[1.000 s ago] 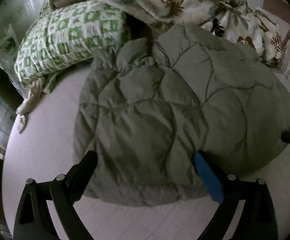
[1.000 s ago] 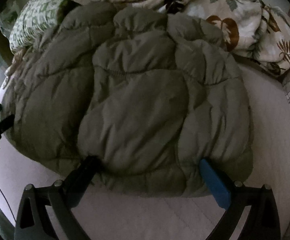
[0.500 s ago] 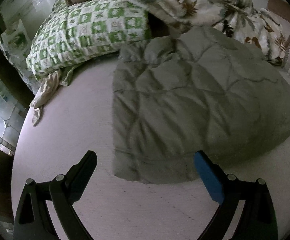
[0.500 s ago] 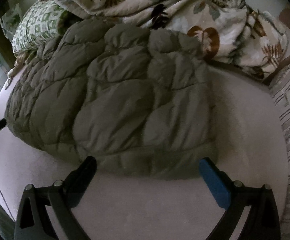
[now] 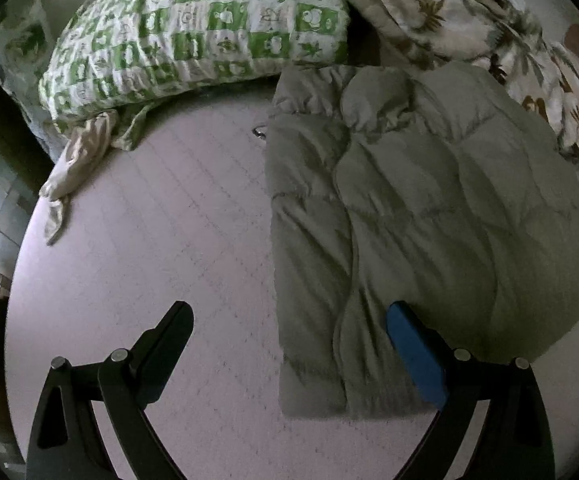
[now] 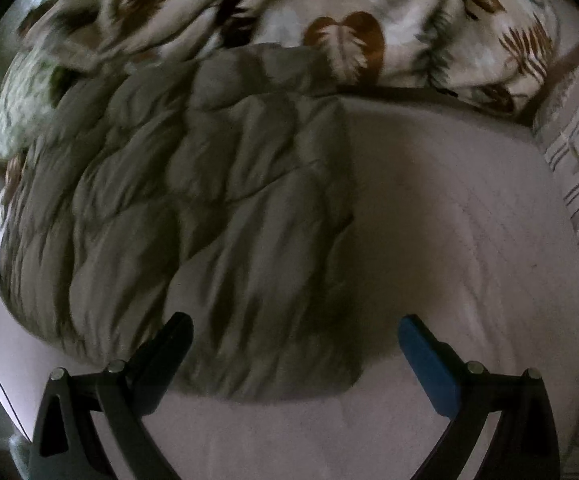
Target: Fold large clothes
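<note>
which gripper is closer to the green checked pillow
Left. The left gripper hangs open over the bare sheet with the green checked pillow straight ahead. The right gripper, also open, sits across the quilted jacket; the pillow lies far left.

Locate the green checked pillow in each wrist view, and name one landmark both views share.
Left wrist: the green checked pillow fills the upper left, lying at the head of the bed.
Right wrist: it shows only as a blurred sliver at the far left edge, behind the quilted jacket.
Shared landmark: the leaf-print blanket, heaped beyond the jacket in both.
</note>
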{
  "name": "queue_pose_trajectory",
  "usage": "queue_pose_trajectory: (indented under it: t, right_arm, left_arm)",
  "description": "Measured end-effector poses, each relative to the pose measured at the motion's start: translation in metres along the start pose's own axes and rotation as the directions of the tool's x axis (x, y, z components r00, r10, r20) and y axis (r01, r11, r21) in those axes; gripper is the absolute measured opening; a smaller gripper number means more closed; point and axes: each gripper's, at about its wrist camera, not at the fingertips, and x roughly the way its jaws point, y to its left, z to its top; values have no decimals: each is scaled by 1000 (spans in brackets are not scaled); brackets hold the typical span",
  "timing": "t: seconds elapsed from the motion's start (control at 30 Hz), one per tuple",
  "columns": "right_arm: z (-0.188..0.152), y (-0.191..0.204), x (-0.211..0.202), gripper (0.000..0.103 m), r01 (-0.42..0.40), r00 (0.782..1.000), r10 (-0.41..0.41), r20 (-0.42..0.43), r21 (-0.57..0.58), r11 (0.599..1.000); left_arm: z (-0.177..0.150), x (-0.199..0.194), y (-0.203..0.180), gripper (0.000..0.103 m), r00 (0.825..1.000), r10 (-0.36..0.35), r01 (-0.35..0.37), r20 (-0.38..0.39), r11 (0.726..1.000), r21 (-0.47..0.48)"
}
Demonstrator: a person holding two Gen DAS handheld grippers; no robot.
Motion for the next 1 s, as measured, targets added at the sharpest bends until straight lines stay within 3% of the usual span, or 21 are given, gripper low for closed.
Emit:
queue_pose_trajectory:
  t: [0.13, 0.27, 0.4, 0.53, 0.73, 0.83, 0.93, 1.0]
  right_arm:
    - [17, -17, 17, 103, -84, 995, 87, -43, 62, 995]
    - [27, -26, 44, 103, -191, 975, 202, -88, 126, 974]
    - [30, -24, 72, 103, -276, 942, 299, -151, 158, 948]
    - [31, -27, 91, 103, -354, 899, 390, -197, 198, 914]
    - [31, -30, 115, 103, -427, 851, 476, -223, 235, 873]
    - [35, -29, 124, 103, -439, 841, 488, -235, 232, 868]
    - [43, -35, 133, 103, -438, 836, 487, -252, 228, 870]
    - [49, -35, 142, 103, -422, 846, 467, -257, 210, 882]
  left_arm:
    - [12, 16, -2, 97, 1000, -28, 28, -9, 1000, 7]
    - [22, 33, -6, 98, 999, -37, 37, -19, 999, 24]
    - [27, 47, -9, 103, 999, -31, 33, -39, 999, 41]
    - [31, 68, -3, 103, 992, -91, 93, -92, 996, 19]
    - [36, 95, -3, 103, 978, -145, 148, -150, 989, 7]
    - [35, 110, 0, 103, 962, -201, 198, -183, 980, -32]
    - [35, 113, -8, 103, 968, -178, 181, -176, 984, 0]
    - [36, 114, -10, 103, 967, -171, 174, -188, 985, -2]
